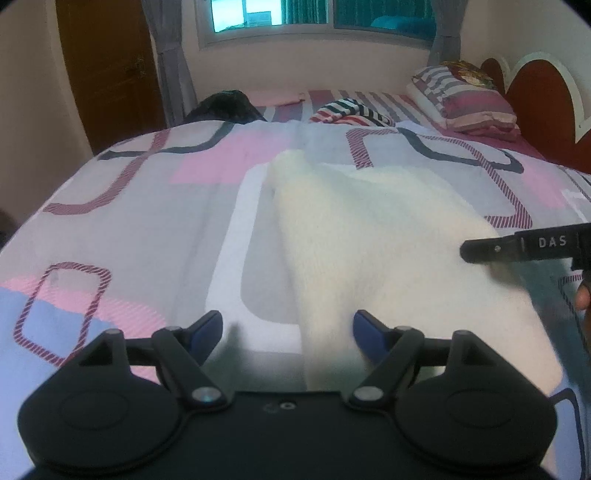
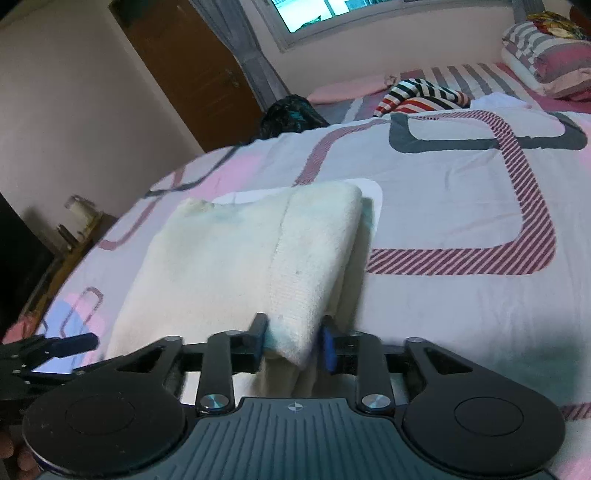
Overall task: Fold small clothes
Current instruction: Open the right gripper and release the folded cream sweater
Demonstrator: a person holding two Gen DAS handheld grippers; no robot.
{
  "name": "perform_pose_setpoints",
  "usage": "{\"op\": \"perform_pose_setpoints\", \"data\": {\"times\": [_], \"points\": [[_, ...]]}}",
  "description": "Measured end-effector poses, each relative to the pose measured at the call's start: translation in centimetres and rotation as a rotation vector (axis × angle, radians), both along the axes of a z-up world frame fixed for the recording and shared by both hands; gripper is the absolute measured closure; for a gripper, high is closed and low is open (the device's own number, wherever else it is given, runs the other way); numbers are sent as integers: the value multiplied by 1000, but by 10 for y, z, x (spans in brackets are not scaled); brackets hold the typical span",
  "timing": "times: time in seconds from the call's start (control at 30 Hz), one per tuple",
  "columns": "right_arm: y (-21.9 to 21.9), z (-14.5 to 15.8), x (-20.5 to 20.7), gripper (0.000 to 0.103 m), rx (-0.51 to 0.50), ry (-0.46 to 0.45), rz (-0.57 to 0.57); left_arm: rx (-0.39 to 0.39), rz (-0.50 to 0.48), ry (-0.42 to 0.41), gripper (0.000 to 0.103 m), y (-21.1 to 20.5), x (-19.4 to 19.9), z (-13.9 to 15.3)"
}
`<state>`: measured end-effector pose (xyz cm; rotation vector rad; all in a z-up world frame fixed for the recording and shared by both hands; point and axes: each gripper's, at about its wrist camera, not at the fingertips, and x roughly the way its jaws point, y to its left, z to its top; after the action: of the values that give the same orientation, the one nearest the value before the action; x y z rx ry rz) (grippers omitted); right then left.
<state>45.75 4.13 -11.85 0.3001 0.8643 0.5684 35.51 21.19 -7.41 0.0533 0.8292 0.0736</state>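
Observation:
A cream knitted garment (image 1: 369, 236) lies on the patterned bedspread (image 1: 147, 206), partly folded. My left gripper (image 1: 288, 328) is open, its jaws wide apart over the garment's near left edge, holding nothing. My right gripper (image 2: 293, 341) is shut on a folded edge of the cream garment (image 2: 240, 251) and holds that fold raised off the bed. In the left wrist view the right gripper's finger (image 1: 517, 247) shows at the garment's right side. In the right wrist view the left gripper (image 2: 55, 345) shows at the far left edge.
A striped piece of clothing (image 1: 351, 112) and a dark bundle (image 1: 225, 107) lie further up the bed. Pillows (image 1: 469, 99) are stacked by the headboard at the right. A wooden door (image 2: 192, 74) and a window (image 1: 317, 14) are behind. A bedside stand with jars (image 2: 77, 221) is left.

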Motion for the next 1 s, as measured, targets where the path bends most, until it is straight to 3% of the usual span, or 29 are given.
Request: {"op": "perform_pose_setpoints", "data": {"times": [0.13, 0.2, 0.43, 0.5, 0.53, 0.57, 0.73, 0.83, 0.9, 1.0], "points": [[-13, 29, -37, 67, -48, -54, -9, -1, 34, -10, 31, 2, -21, 4], [-22, 34, -59, 67, 24, -18, 45, -25, 59, -9, 31, 4, -31, 4], [-25, 25, -109, 68, 106, 68, 81, -87, 126, 6, 33, -7, -72, -4], [-18, 19, -113, 71, 80, 97, 80, -92, 132, 23, 33, -9, -73, -9], [-14, 15, -114, 92, 68, 104, 79, -84, 131, 37, 33, -11, -71, -12], [-11, 11, -114, 99, 63, 105, 84, -79, 130, 48, 33, -12, -70, -14], [-18, 14, -119, 100, 38, 40, 47, -70, 107, 57, 33, -16, -77, -8], [-18, 14, -124, 100, -41, 10, 45, -26, 80, 86, 30, -25, -83, -15], [-9, 7, -127, 100, -81, 7, 56, -12, 84, 124, 32, -27, -87, -25], [-5, 11, -124, 99, -97, 36, 32, -17, 95, 115, 32, -24, -99, -24]]}}
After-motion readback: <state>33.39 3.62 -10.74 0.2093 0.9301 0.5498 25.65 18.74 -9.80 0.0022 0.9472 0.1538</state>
